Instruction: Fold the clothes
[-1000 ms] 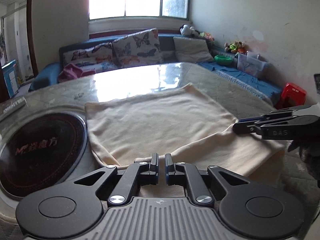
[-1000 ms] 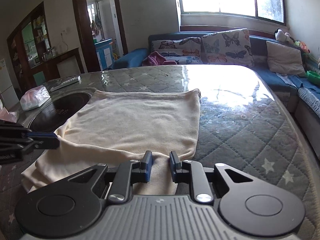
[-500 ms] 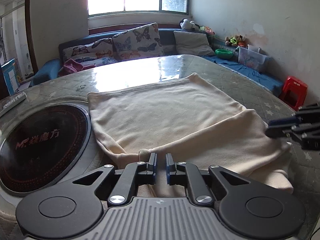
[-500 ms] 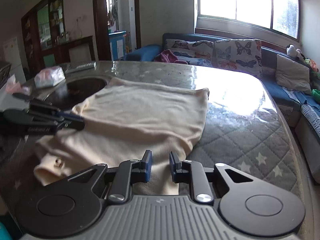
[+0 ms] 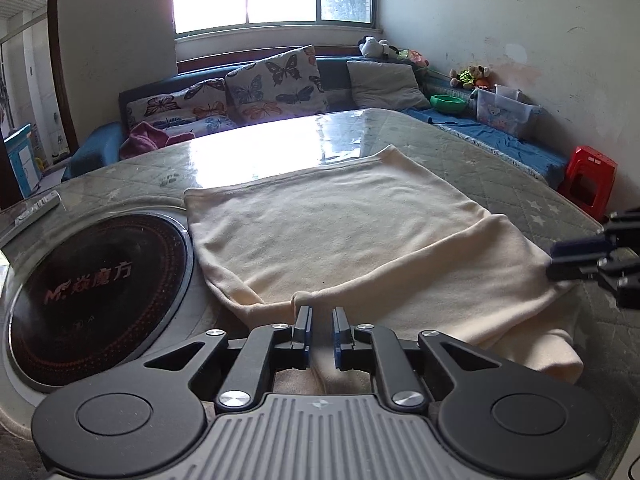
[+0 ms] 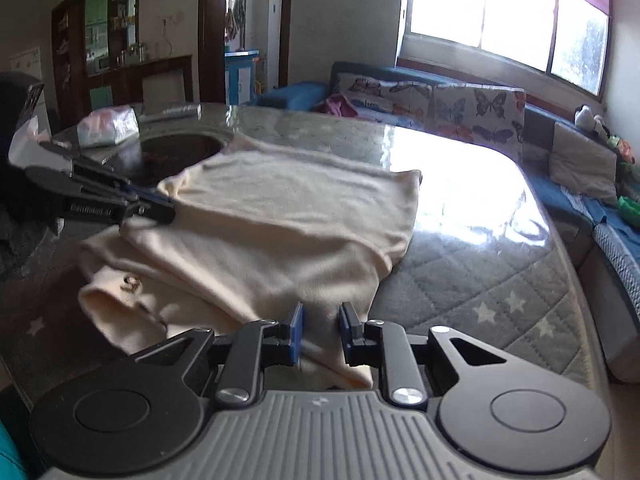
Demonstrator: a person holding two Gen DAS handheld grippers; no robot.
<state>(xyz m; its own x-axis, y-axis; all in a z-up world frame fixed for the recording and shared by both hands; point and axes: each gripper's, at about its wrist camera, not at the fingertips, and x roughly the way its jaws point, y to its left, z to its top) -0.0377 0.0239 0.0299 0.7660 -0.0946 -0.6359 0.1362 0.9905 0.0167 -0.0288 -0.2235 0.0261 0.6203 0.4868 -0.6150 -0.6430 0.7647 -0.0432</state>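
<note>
ahead of the left hand-held gripper (image 5: pixel 320 334) the shiny counter (image 5: pixel 280 152) is bare. the black round cooktop (image 5: pixel 96 296) sits to its left, the red stool (image 5: pixel 588 184) far right.

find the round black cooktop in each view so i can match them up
Left wrist: the round black cooktop fills the lower left, just left of the cream garment.
Right wrist: it sits small at upper left, beyond the garment's far corner.
Shared landmark: the butterfly cushions on the sofa under the window.
</note>
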